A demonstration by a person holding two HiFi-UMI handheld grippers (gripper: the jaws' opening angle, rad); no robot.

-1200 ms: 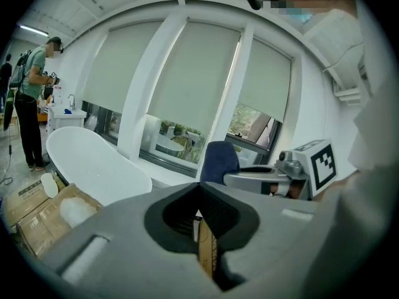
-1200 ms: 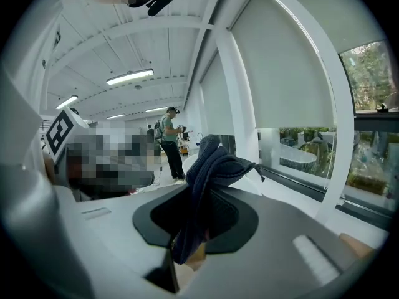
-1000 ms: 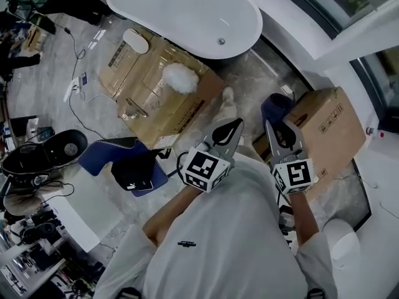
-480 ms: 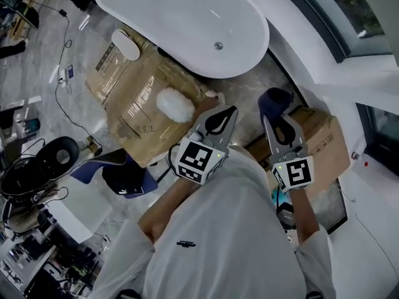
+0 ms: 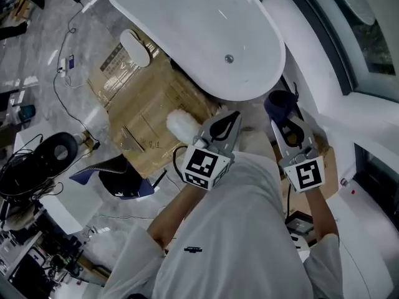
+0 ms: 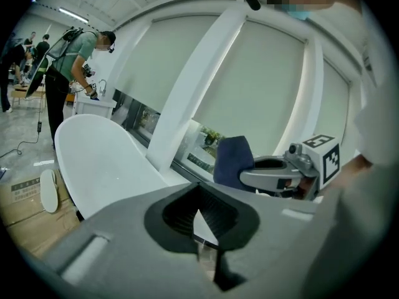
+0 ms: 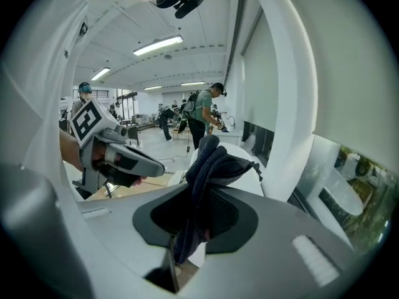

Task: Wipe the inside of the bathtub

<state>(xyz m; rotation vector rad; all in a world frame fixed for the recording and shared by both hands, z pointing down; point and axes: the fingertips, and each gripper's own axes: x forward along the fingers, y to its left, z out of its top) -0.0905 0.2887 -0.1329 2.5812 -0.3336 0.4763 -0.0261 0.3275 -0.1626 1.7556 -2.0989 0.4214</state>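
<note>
Closer to the bathtub (image 5: 187, 23) now than a second ago: brought its near, rounded end from well ahead to just beyond both grippers. Carried the right gripper (image 5: 282, 118) up beside the near right rim, pinching a dark blue cloth (image 5: 278, 103) that bunches above the tips. Holding the left gripper (image 5: 230, 118) pressed together on nothing, just short of the near rim and close beside a white fluffy duster (image 5: 182, 124) on the cardboard box (image 5: 131, 92) to the left. Probably means the approach is nearly done and the wiping not yet begun: no contact so far between cloth and inner surface. Likely calls next for a reach down over the rim.

White, oval, smooth and glossy, with bright highlights on the inner wall. Looks bare and dry inside, apart from a small round drain (image 5: 229, 58) toward the near right. Shows no stains or water from this height. Stretches from near right to far left across the grey floor (image 5: 75, 48).
</note>
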